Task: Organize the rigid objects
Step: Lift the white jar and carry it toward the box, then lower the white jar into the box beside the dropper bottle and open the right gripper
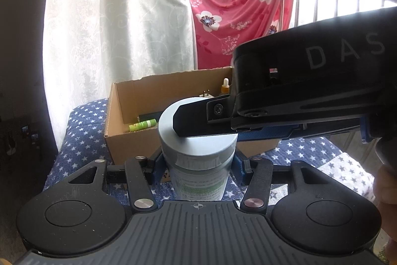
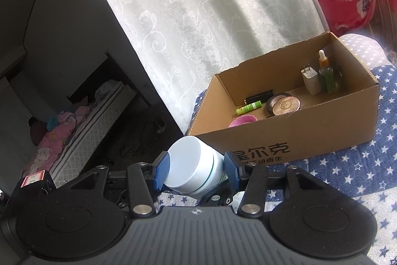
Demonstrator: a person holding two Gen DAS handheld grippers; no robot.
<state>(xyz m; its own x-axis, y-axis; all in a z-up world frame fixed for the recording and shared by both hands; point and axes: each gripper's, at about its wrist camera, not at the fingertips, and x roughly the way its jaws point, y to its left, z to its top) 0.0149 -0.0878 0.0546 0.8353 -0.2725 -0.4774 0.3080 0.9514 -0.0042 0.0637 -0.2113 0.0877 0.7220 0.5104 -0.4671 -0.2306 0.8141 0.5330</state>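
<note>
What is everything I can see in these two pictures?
Jar: one, white with pale lid, gripped by both grippers in front of the box.
Cardboard box: one, brown, open, on the star cloth.
Dropper bottle: one, green, upright in box.
Charger plug: one, white, beside the bottle.
Compact: one, rose gold and black, on box floor.
Green tube: one, lying in box.
Black tube: one, behind the green tube.
Pink item: one, partly hidden.
Curtain: white.
Floral cloth: pink, over railing.
Star cloth: blue.
Left gripper: on jar's body.
Right gripper: on jar's lid.
</note>
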